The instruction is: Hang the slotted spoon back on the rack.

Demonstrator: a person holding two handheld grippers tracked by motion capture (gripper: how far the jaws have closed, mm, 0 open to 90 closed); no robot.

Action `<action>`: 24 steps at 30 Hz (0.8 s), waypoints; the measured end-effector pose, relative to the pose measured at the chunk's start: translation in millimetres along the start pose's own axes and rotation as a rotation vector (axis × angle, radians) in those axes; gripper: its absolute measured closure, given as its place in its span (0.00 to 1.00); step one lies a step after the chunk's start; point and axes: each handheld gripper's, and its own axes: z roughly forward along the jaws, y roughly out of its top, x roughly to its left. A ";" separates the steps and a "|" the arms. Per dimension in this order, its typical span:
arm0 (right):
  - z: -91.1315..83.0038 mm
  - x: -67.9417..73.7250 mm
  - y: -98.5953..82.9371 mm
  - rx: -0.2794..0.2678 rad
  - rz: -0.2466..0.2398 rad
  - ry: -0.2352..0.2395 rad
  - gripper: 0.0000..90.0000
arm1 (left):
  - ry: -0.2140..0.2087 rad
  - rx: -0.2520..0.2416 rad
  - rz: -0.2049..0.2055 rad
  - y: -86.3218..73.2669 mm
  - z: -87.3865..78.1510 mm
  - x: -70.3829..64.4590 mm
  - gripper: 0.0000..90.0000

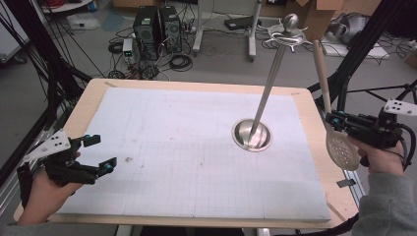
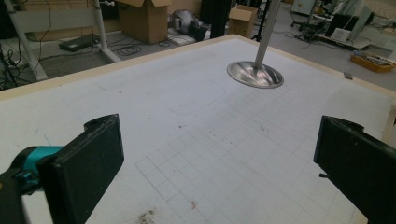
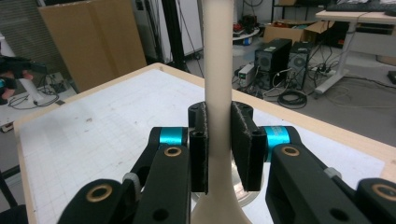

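Observation:
A metal stand rises from a round steel base (image 1: 252, 135) on the white gridded mat (image 1: 187, 147); its slim pole (image 1: 270, 78) leans up to a ball top with hooks (image 1: 289, 27). My right gripper (image 1: 330, 119) is shut on the neck of a cream slotted spoon (image 1: 342, 147), handle up, perforated bowl down, beside the table's right edge. In the right gripper view the handle (image 3: 218, 70) stands clamped between the pads (image 3: 244, 142). My left gripper (image 1: 101, 152) hovers open over the mat's left side; the left gripper view shows the base (image 2: 255, 74) far ahead between wide-spread jaws.
The mat lies in a wooden frame (image 1: 93, 93). A small black clip (image 1: 346, 183) sits at the right table edge. Computer towers (image 1: 157, 24), cables and cardboard boxes stand on the floor beyond the far edge. Black frame struts rise at both sides.

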 end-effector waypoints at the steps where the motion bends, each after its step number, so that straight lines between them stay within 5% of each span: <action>1: 1.0 0.5 0.2 0.001 -0.001 0.001 0.86 | -0.001 0.001 0.000 0.0 0.2 -0.1 0.02; 24: 21.1 4.4 1.8 0.043 -0.015 0.020 0.86 | 0.000 0.014 0.002 -1.8 -0.4 -0.9 0.02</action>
